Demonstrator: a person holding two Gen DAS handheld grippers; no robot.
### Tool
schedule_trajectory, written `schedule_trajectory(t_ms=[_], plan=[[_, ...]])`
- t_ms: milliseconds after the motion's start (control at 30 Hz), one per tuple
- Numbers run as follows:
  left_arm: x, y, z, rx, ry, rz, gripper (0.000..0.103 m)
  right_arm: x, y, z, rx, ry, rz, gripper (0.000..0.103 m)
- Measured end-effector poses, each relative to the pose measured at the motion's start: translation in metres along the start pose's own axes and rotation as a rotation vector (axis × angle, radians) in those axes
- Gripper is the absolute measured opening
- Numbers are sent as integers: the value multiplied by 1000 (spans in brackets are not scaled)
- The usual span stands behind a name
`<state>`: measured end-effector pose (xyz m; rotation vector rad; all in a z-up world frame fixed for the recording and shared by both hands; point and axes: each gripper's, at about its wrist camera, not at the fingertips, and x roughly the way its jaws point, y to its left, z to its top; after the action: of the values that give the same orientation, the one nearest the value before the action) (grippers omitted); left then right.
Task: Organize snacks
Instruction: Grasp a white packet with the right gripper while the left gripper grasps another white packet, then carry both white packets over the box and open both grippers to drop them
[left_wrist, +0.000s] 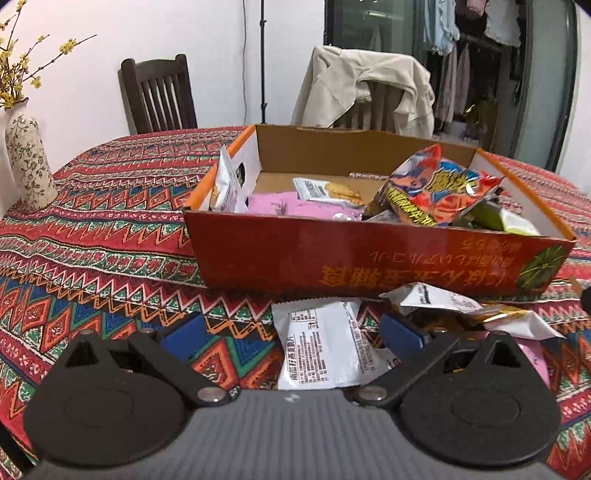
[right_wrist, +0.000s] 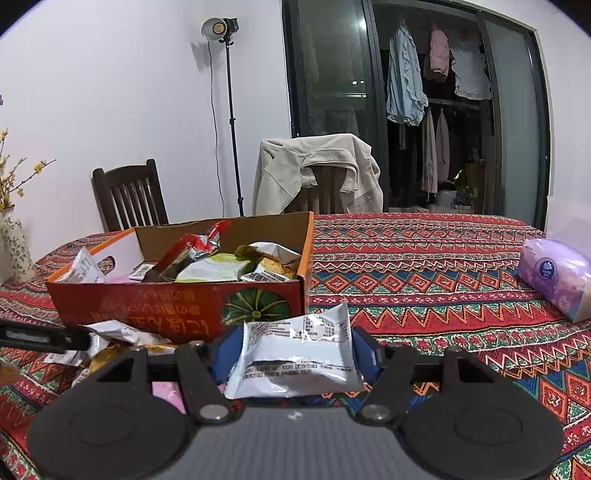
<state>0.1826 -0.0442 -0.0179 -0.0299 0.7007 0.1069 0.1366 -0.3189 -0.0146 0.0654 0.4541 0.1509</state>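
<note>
The red cardboard box (left_wrist: 369, 258) stands open-topped on the patterned tablecloth (left_wrist: 110, 229) and holds several snack packets, among them a red-and-yellow bag (left_wrist: 436, 192). My left gripper (left_wrist: 293, 332) is open just before the box, its blue pads (left_wrist: 184, 332) either side of a white snack packet (left_wrist: 317, 350) lying flat on the cloth. More loose packets (left_wrist: 443, 299) lie to its right. In the right wrist view my right gripper (right_wrist: 295, 350) is shut on another white snack packet (right_wrist: 295, 358), held above the cloth near the box's (right_wrist: 177, 306) right front corner.
A floral vase (left_wrist: 29, 162) stands at the table's left edge. A purple tissue pack (right_wrist: 557, 277) lies at far right. Two chairs, one draped with a beige jacket (right_wrist: 317, 166), stand behind the table. The left gripper's finger (right_wrist: 44, 338) shows at the right view's left edge.
</note>
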Motion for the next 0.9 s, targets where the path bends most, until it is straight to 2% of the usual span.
schedule_trajectory(t_ms=[100,167,233,267,667,900], plan=[[6,-2,-1,-2,18,3,88,-1,2,-1,-13,-1,12,64],[9,-4,-3,5,27,-3,74,-2,3,-1,-16,-1,17,64],[8,-6,-5,19,17,-6,52,-2,2,-1,-15,0,18,64],[7,-7,-6,25,10,-16,47,-1,2,-1,-14,1,18,64],[-17,-3,-11,42,-55,-52,45,5,0,-1,3,21,6,64],[-40,12,-10,44,-102,-65,45,-1,1,-1,0,-12,16,64]])
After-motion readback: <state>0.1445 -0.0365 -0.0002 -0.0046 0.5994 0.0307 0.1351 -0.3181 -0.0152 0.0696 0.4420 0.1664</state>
